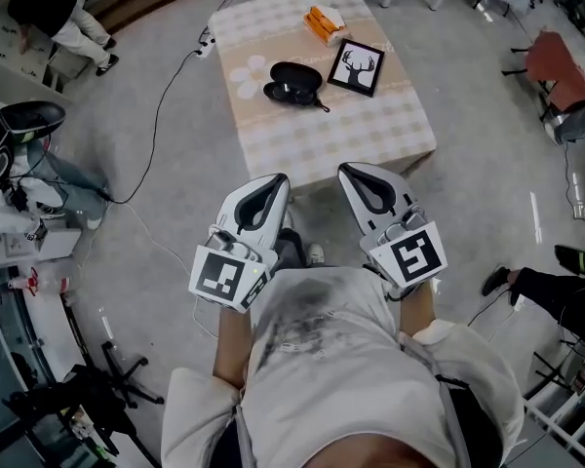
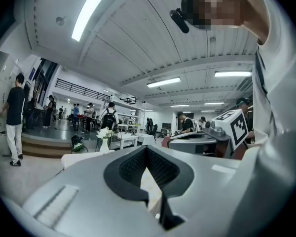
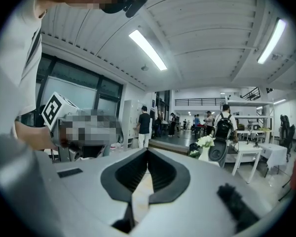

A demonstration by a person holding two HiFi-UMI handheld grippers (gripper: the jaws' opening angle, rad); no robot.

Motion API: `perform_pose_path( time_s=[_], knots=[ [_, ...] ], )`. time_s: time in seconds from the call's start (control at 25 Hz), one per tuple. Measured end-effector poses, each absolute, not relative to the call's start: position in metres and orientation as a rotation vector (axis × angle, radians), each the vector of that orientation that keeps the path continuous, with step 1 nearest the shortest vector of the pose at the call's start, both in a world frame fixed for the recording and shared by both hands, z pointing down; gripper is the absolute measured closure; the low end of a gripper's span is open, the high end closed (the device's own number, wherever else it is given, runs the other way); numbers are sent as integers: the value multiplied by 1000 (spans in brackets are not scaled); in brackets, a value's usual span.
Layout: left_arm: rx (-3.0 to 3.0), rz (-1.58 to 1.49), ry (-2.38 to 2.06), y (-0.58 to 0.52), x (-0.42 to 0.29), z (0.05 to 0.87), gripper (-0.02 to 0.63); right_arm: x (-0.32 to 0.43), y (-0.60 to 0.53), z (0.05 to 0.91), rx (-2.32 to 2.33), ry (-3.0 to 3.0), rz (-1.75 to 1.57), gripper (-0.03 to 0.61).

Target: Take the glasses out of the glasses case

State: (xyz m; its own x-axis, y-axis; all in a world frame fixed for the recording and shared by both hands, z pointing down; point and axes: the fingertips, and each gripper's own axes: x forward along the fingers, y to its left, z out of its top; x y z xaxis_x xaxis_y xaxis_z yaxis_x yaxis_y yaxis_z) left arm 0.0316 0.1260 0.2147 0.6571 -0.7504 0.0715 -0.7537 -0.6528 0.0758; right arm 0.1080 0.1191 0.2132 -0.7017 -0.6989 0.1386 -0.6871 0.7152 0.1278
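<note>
A person stands at the lower centre of the head view with a tool in each hand, held close to the chest and well short of the worktop, which fills the upper middle of the frame under a pale checked cloth. The left claw and the right claw sit side by side – each with its jaws together at the tips and nothing between them.

The black case lies open near the middle of the worktop. The glasses rest in its lower half, one arm poking out toward the lower right. Just right of the case lies a frame with a deer silhouette; above it, near the far edge, lies an orange box.

Seen from the left claw, the black pads meet at a point, tilted up toward the ceiling lights. The right claw shows the same – pads closed, empty. A vase of white flowers stands beyond it.
</note>
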Motion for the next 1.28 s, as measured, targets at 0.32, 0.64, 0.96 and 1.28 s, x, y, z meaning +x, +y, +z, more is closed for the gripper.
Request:
perform_pose_path(
  time_s=[0.32, 0.64, 0.96, 1.28],
  knots=[
    [2783, 60, -1212, 83, 18, 220, 606, 92, 77, 218, 1144, -2711, -80, 561],
    [2793, 55, -1159, 36, -4, 225, 606, 71, 34, 223, 1176, -2665, -69, 561],
    [2795, 41, -1097, -4, -21, 229, 606, 56, 0, 228, 1224, -2610, -38, 561],
    [2802, 28, -1040, -29, -39, 235, 606, 41, -25, 233, 1263, -2562, -28, 561]
  ],
)
